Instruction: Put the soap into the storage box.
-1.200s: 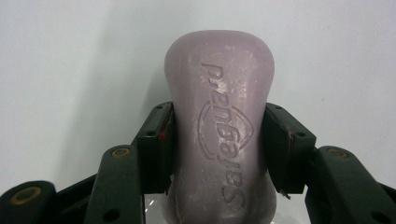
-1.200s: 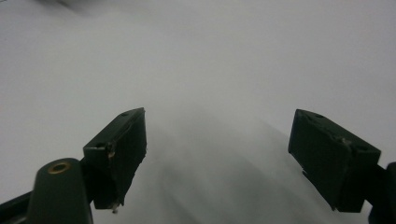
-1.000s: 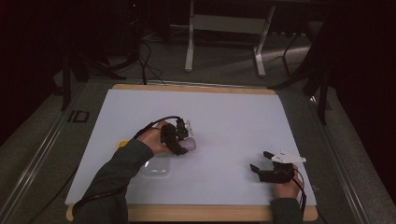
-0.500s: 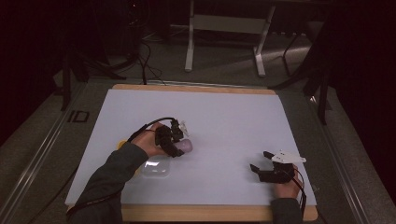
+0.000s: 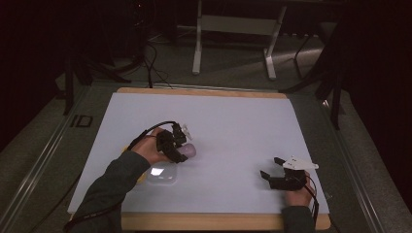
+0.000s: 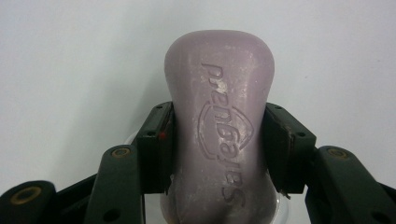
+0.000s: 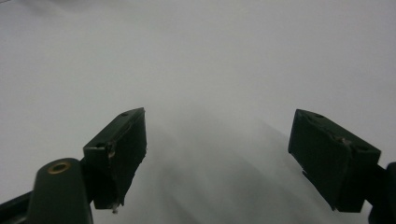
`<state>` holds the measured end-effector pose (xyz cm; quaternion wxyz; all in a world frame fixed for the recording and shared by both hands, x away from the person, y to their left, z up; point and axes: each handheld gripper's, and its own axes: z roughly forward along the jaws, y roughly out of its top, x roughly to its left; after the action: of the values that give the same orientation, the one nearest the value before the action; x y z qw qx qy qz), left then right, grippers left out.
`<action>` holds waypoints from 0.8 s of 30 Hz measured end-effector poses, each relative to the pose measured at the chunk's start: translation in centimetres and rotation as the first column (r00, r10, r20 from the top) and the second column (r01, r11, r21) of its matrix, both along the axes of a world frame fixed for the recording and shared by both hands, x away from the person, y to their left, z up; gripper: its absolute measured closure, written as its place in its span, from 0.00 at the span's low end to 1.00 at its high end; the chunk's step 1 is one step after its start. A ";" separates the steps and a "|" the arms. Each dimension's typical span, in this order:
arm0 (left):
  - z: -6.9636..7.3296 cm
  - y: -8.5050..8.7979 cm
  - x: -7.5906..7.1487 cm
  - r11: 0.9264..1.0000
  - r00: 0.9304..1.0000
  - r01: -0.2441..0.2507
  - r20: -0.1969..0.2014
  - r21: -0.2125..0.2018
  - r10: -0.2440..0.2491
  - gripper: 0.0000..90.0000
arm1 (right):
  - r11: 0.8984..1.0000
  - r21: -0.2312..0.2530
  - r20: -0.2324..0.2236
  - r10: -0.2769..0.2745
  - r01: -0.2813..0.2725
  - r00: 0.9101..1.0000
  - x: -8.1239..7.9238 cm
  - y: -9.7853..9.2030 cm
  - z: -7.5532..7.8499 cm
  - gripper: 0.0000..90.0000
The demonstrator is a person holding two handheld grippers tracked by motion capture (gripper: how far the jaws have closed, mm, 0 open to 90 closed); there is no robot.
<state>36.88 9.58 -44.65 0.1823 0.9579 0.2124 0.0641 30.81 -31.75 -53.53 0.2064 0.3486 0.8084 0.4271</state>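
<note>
Purple soap bar (image 6: 219, 135) with a pressed logo on its face, clamped at its narrow waist between the pads of the left gripper (image 6: 217, 149), both pads pressing flat on the two sides. Held over the left half of the white surface (image 5: 233, 121), nearer the front edge than the back edge, with the free rounded end pointing toward the middle.

Just under and in front of the bar, toward the front left corner: a clear container (image 5: 163, 175), probably a soap dish or its lid. Part of its curved rim visible below the jaws in the left gripper view. Nothing seen inside it except a bright glare; not possible to say more through the clear plastic. Touching or just beside its left side, a small yellow thing (image 5: 139, 178), mostly hidden by the sleeve, so impossible to name.

Right gripper (image 5: 273, 167) well apart, low over the surface near the front right corner, jaws wide and holding nothing.

Possible trouble from here, as a judgement only: smooth and curved soap, therefore easy to slip forward out of the pads or to turn between them if tilted fast. Light container with no hand on it, therefore likely to slide or tip if pushed by the bar or by a jaw. Too hard a grip, and marks left in the soft sides.
</note>
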 end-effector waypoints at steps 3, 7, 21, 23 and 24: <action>0.2 0.2 0.0 1.000 1.000 -0.017 0.000 -0.007 0.017 0.54 | 1.000 0.001 -0.002 -0.001 0.001 1.000 0.0 0.0 0.0 0.21; 0.6 0.4 -0.1 0.999 0.999 -0.036 -0.001 -0.024 0.036 0.54 | 1.000 0.001 -0.001 -0.001 0.001 1.000 0.0 0.0 0.0 0.21; 1.2 1.7 -0.3 0.993 0.994 -0.109 -0.014 -0.054 0.109 0.54 | 1.000 0.002 0.000 0.001 -0.001 1.000 0.0 0.0 0.0 0.21; 1.2 1.9 -0.3 0.990 0.992 -0.128 -0.013 -0.058 0.128 0.54 | 1.000 0.003 0.001 0.000 0.000 1.000 0.0 0.0 0.0 0.21; 1.2 2.0 -0.3 0.989 0.991 -0.134 -0.012 -0.058 0.133 0.54 | 1.000 0.003 0.002 0.000 0.000 1.000 0.0 0.0 0.0 0.21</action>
<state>36.61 11.60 -43.45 0.2048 0.9360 0.2784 0.0662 30.78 -31.76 -53.53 0.2065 0.3485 0.8076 0.4286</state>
